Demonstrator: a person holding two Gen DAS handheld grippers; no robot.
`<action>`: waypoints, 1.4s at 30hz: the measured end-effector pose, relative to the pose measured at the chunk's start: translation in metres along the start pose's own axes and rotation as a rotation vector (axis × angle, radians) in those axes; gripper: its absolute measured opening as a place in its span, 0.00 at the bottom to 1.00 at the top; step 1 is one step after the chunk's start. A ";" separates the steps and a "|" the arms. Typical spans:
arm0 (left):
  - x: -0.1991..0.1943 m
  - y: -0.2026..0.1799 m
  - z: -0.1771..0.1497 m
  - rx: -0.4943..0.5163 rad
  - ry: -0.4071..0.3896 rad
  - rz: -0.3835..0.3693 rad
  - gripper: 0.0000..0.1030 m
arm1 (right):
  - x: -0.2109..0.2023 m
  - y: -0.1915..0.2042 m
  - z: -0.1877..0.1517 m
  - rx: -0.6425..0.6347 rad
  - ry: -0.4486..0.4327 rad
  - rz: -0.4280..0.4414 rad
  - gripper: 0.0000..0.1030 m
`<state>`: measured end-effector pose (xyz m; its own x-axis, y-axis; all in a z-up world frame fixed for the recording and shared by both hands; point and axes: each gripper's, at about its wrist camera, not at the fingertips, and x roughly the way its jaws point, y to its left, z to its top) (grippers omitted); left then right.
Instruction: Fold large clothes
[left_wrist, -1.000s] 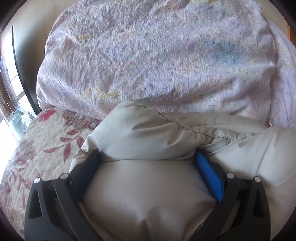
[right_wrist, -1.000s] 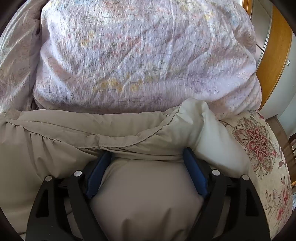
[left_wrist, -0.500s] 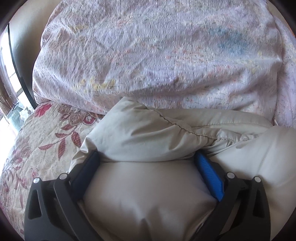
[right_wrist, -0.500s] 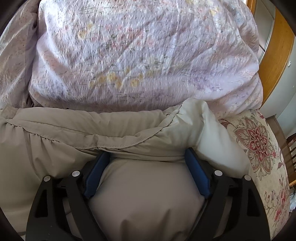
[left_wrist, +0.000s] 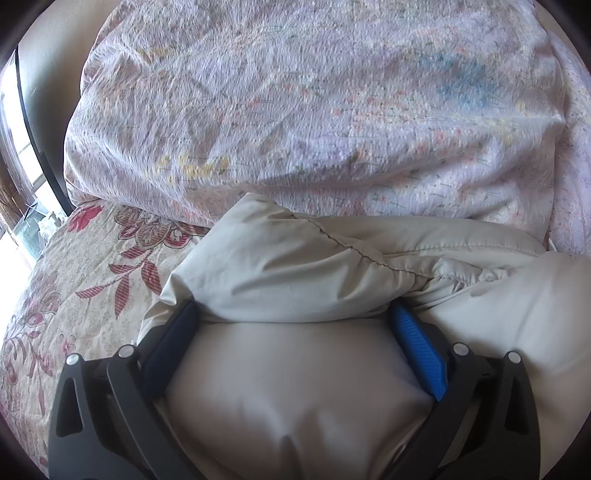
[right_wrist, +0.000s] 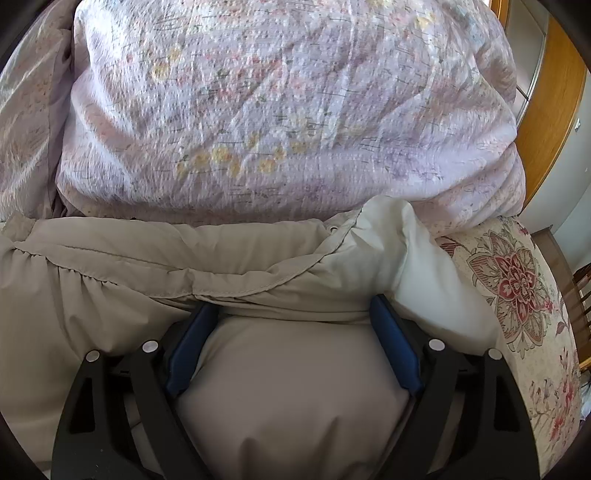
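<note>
Both grippers, left (left_wrist: 291, 314) and right (right_wrist: 293, 306), were clamped on thick folds of the beige padded jacket (left_wrist: 295, 266) lying on the flowered bedspread (left_wrist: 74, 288) against the lilac quilt (left_wrist: 295, 110). Only the right view showed a wooden door (right_wrist: 550, 122).

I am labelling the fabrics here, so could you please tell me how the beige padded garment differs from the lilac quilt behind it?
The beige padded garment is plain and smooth with stitched seams; the lilac quilt is crinkled with a faint floral print. The garment bulges between the pads of both the left claw and the right claw; the quilt lies beyond them, ungripped. Both are puffy and rest on the flowered bedspread.
</note>
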<state>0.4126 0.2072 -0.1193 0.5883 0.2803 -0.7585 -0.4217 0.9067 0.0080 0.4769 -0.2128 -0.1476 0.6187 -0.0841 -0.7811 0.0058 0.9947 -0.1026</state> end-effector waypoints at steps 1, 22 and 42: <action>0.000 0.000 0.000 0.000 0.000 0.000 0.98 | -0.001 0.000 0.000 0.002 0.000 -0.001 0.83; -0.046 0.007 -0.018 0.031 -0.020 0.033 0.97 | -0.040 -0.026 -0.017 0.119 -0.034 0.079 0.83; -0.133 0.123 -0.119 -0.331 0.142 -0.343 0.79 | -0.108 -0.154 -0.162 0.735 0.165 0.602 0.74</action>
<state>0.2006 0.2442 -0.0950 0.6416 -0.0837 -0.7625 -0.4302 0.7838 -0.4480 0.2818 -0.3665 -0.1476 0.5609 0.5004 -0.6595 0.2486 0.6581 0.7107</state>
